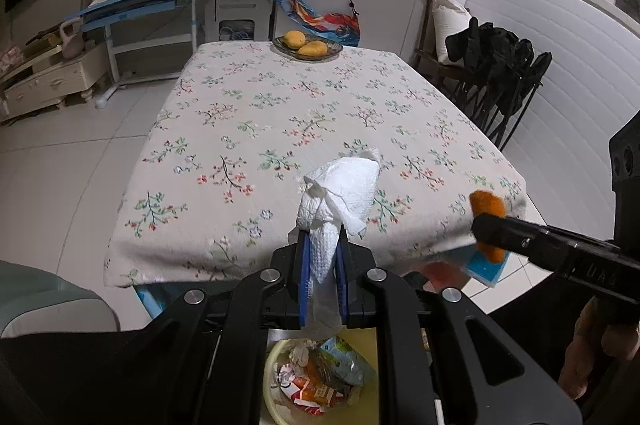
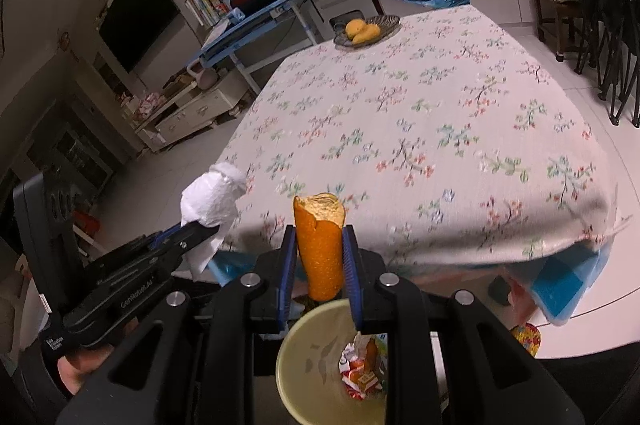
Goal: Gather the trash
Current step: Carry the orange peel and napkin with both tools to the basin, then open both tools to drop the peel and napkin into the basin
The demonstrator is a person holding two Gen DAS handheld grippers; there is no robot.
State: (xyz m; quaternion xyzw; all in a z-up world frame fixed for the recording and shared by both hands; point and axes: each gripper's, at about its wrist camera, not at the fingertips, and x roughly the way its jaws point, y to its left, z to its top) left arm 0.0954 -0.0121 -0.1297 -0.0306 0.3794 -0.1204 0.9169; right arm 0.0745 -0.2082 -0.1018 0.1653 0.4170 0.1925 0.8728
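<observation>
Below the near edge of the bench [image 1: 224, 257], down on the floor, a pale yellow bin [image 2: 304, 357] is being carried in view under both grippers, already holding wrappers and scraps [image 1: 320, 381]. The left gripper [image 1: 323, 249] is being held with its fingers [image 1: 303, 265] pressed together on a crumpled white paper towel [image 1: 340, 193], whose bulk is standing up past the fingertips while a tail is hanging down between the pads toward the bin. The right gripper [image 2: 320, 249] is being held with its fingers [image 2: 289, 257] pinching a piece of orange peel [image 2: 319, 245], long axis running upright along the fingers, the torn pale end uppermost.

The deciding relation appears to be vertical: in each wrist view the bin's mouth is lying directly beneath the fingers, slightly nearer the person than the fingertips. In the right view the peel's lower end is hanging just above the bin's far rim, so it is judged that this piece may clip the rim unless it is drawn a little further back. In the left view the towel's tail is hanging over the trash itself, so the left hand is judged the better placed for release. Both grippers are being kept just beside one another, off the bench's near edge, apart from the cloth.
</observation>
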